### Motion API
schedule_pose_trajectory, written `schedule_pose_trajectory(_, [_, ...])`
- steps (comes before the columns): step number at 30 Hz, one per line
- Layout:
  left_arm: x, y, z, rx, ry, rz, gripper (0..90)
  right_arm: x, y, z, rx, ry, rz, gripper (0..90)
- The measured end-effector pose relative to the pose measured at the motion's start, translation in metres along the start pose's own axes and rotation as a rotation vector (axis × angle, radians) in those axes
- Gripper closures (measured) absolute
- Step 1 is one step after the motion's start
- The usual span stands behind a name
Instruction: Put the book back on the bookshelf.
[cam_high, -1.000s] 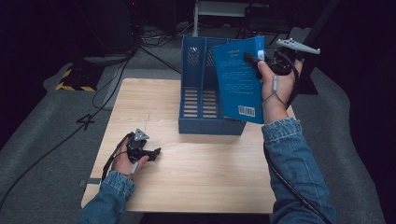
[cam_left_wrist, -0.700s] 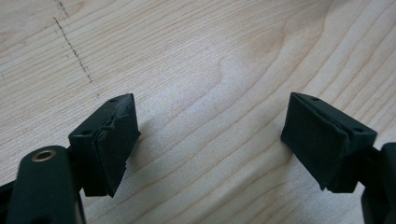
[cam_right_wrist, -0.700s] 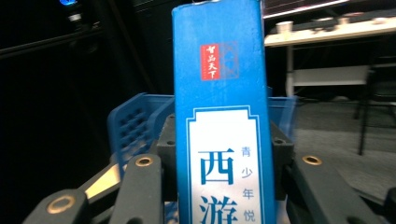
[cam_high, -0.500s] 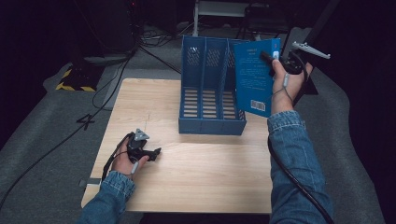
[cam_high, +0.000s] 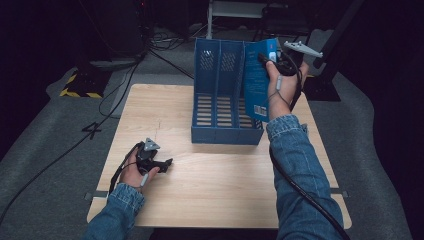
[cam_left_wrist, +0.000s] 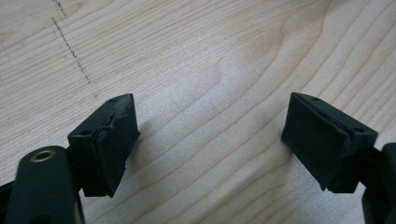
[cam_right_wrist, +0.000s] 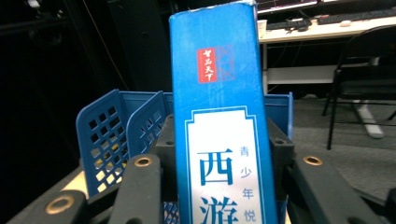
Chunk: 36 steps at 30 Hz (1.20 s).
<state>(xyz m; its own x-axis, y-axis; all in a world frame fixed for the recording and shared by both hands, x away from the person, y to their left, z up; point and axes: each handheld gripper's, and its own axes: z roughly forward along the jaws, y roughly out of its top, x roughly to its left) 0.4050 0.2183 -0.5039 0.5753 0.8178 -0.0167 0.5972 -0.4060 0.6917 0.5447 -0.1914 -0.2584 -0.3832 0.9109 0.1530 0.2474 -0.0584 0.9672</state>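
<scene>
My right gripper (cam_high: 263, 58) pinches the book (cam_high: 256, 82) upright above the file rack (cam_high: 220, 107), ready for slotting; left gripper (cam_high: 167, 162) rests spread on the worktop (cam_high: 225, 175).

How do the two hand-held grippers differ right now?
The left gripper lies low on the pale wooden table, its black fingers spread wide and empty. The right gripper is raised over the blue plastic file rack, shut on an upright blue book. Both trail cables.
</scene>
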Motion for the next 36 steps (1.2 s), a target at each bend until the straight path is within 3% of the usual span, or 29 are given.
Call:
schedule_pose_trajectory(2, [0.000,0.000,0.000,-0.002,0.000,-0.005,18.3,0.005,0.000,0.000,0.001,0.001,-0.008,60.5])
schedule_pose_trajectory(3, [0.000,0.000,0.000,-0.003,-0.001,-0.004,18.3,0.014,0.005,-0.003,0.003,-0.003,-0.045,60.5])
schedule_pose_trajectory(4, [0.000,0.000,0.000,-0.002,-0.001,-0.005,18.3,0.016,0.008,-0.005,-0.002,-0.004,-0.046,60.5])
schedule_pose_trajectory(7, [0.000,0.000,0.000,0.001,-0.001,-0.002,18.3,0.016,0.015,-0.010,-0.024,0.004,-0.026,60.6])
schedule_pose_trajectory(8, [0.000,0.000,0.000,0.000,-0.001,0.000,18.3,0.013,0.023,-0.016,-0.060,0.013,-0.006,60.5])
schedule_pose_trajectory(12, [0.000,0.000,0.000,-0.005,0.002,-0.004,18.3,0.012,0.024,-0.011,-0.090,0.016,-0.006,60.4])
schedule_pose_trajectory(15, [-0.001,0.000,0.000,-0.006,0.001,-0.004,18.3,0.007,0.010,0.001,-0.081,0.020,0.026,60.2])
schedule_pose_trajectory(20, [-0.001,0.000,0.000,-0.005,0.001,-0.002,18.3,-0.007,-0.025,0.021,-0.050,0.028,0.125,59.9])
schedule_pose_trajectory(26, [-0.001,0.000,0.000,-0.002,-0.002,0.001,18.1,-0.013,-0.058,0.039,-0.055,0.025,0.163,57.5])
schedule_pose_trajectory(31, [0.000,0.000,0.000,-0.002,-0.003,0.003,18.2,-0.007,-0.056,0.041,-0.043,-0.003,0.104,58.3])
schedule_pose_trajectory(32, [0.000,0.000,0.000,-0.002,-0.002,0.003,18.2,-0.004,-0.051,0.040,0.000,-0.025,0.067,58.7])
schedule_pose_trajectory(36, [-0.001,-0.001,0.000,-0.001,-0.004,0.001,18.2,0.000,-0.037,0.042,0.083,-0.066,0.015,58.1])
